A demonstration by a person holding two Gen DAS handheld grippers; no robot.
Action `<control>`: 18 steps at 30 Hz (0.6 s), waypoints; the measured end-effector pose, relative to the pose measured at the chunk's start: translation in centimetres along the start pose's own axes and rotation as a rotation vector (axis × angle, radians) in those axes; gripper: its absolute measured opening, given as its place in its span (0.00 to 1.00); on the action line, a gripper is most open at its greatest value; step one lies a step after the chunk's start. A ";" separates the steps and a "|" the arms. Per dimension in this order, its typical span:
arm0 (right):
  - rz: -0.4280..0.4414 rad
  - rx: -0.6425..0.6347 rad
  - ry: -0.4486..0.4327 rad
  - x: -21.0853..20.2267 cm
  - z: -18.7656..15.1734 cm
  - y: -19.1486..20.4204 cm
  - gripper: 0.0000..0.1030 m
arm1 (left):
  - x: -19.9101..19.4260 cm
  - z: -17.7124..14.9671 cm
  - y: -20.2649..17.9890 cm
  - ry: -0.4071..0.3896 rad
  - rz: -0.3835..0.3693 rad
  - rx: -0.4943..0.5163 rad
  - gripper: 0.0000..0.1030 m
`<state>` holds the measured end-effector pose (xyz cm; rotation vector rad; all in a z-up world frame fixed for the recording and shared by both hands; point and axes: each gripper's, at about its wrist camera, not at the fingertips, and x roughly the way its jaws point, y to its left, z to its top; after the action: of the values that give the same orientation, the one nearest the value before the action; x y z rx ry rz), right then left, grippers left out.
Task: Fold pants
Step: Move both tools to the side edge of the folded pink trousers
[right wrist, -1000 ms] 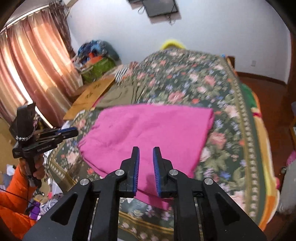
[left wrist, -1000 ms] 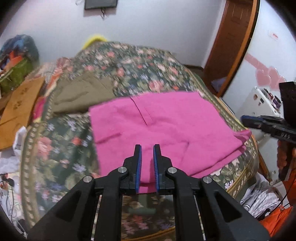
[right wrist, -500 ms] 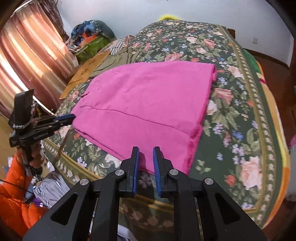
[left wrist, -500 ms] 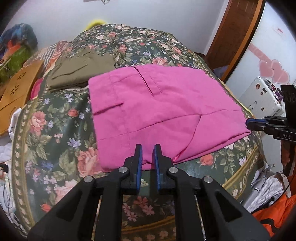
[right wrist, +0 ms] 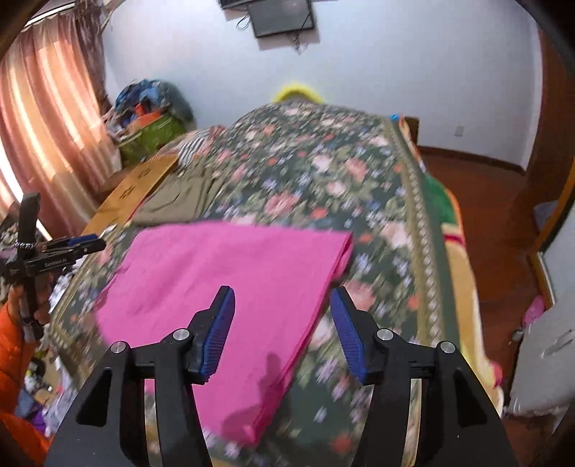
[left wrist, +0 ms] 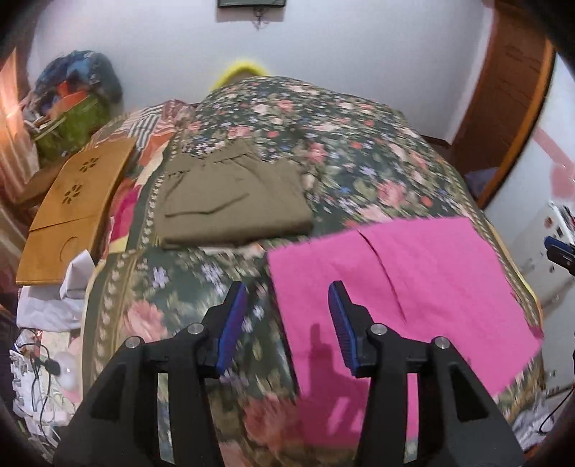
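While pink pants point(left wrist: 413, 287) lie folded on bed point(left wrist: 323, 151), left gripper point(left wrist: 287, 316) and right gripper point(right wrist: 282, 319) hover, jaws released, empty.

Home bedroom: bed point(right wrist: 413, 201) w/ floral bedspread point(left wrist: 323, 143), curtains point(right wrist: 46, 118), wall TV point(right wrist: 280, 16), wood door point(left wrist: 503, 89).

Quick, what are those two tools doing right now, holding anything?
Left tool: open, holding nothing, above the pink pants.
Right tool: open, holding nothing.
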<state>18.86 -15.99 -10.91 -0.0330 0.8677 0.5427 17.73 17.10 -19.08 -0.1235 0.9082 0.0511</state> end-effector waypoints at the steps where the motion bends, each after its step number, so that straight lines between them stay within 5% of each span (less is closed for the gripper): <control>1: -0.009 0.006 -0.003 0.5 0.5 -0.4 0.50 | 0.6 0.6 0.3 0.003 0.003 -0.009 0.45; 9: -0.021 0.090 0.019 6.2 3.6 -4.2 0.50 | 6.0 4.2 2.5 0.041 -0.030 -0.087 0.45; 18: -0.029 0.132 0.108 12.4 4.0 -6.1 0.50 | 11.3 2.3 3.1 0.172 -0.104 -0.144 0.45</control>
<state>31.02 -14.82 -18.57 0.0453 1.0055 0.4587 26.20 20.41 -26.90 -0.3126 1.0683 0.0091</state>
